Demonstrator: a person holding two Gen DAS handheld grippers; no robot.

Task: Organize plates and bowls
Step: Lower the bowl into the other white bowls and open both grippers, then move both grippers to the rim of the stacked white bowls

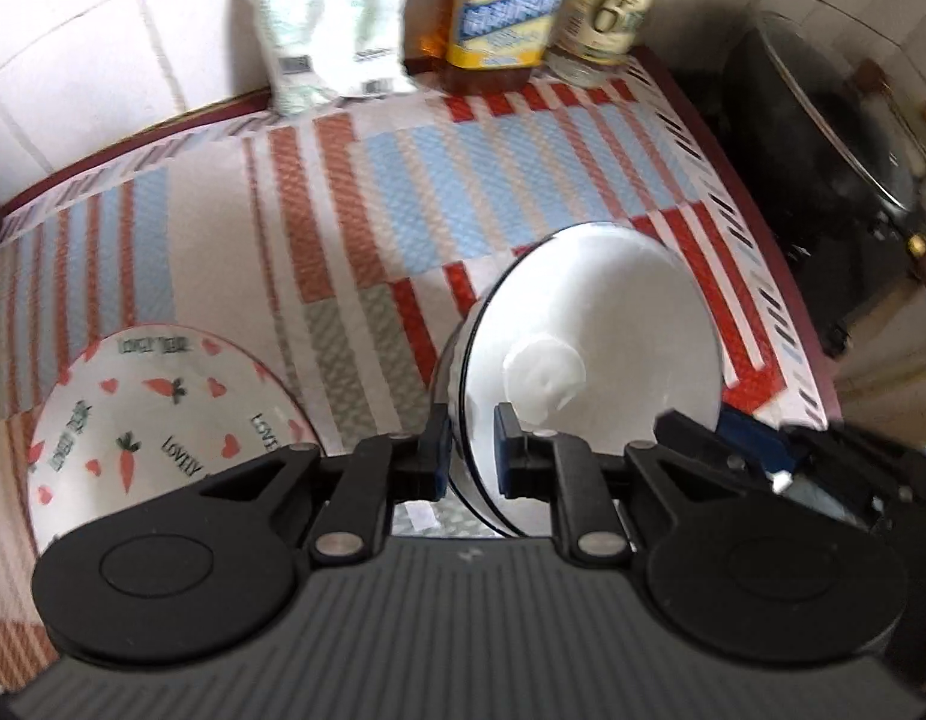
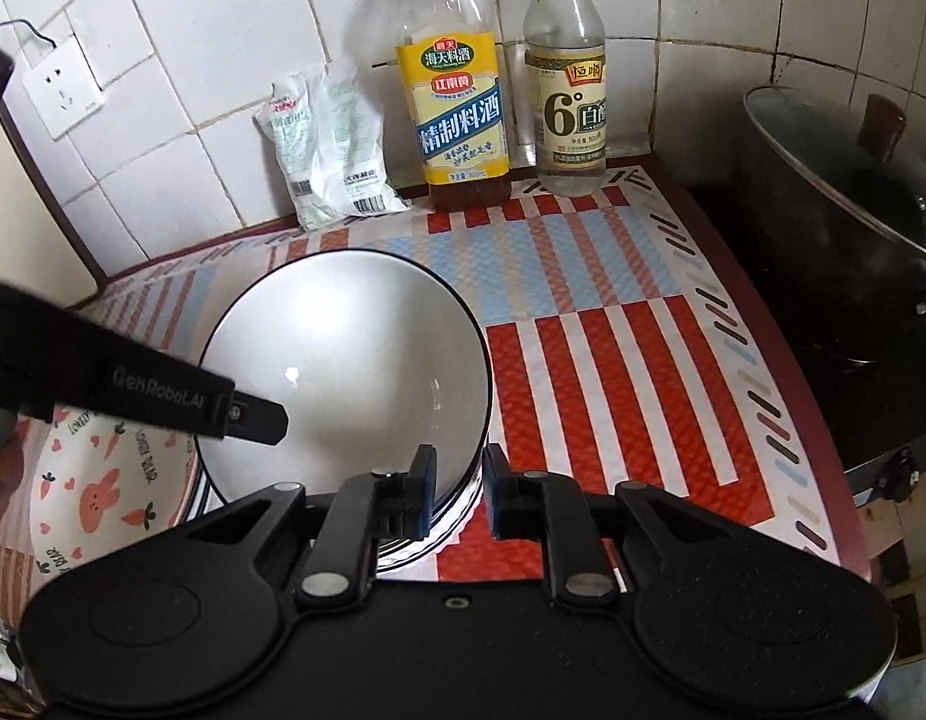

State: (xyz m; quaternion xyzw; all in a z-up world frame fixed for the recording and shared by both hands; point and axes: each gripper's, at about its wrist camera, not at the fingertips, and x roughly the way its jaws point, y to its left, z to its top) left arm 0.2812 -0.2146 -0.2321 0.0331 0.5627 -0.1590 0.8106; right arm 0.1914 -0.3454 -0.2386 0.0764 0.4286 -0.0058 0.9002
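Note:
A white bowl with a black rim [image 1: 589,360] is held tilted over the striped mat. My left gripper [image 1: 472,450] is shut on its rim, one finger inside and one outside. The same bowl [image 2: 342,372] shows in the right wrist view, with the left gripper's finger [image 2: 255,417] reaching into it from the left. My right gripper [image 2: 456,498] stands around the bowl's near right rim, its jaws narrowly apart; contact is unclear. A carrot-patterned plate [image 1: 156,420] lies to the left; it also shows in the right wrist view [image 2: 102,504].
Two bottles [image 2: 456,108] [image 2: 568,90] and a plastic packet [image 2: 327,144] stand at the tiled back wall. A black wok with a glass lid [image 2: 853,252] sits to the right of the mat [image 2: 613,360]. A wall socket [image 2: 63,90] is at the left.

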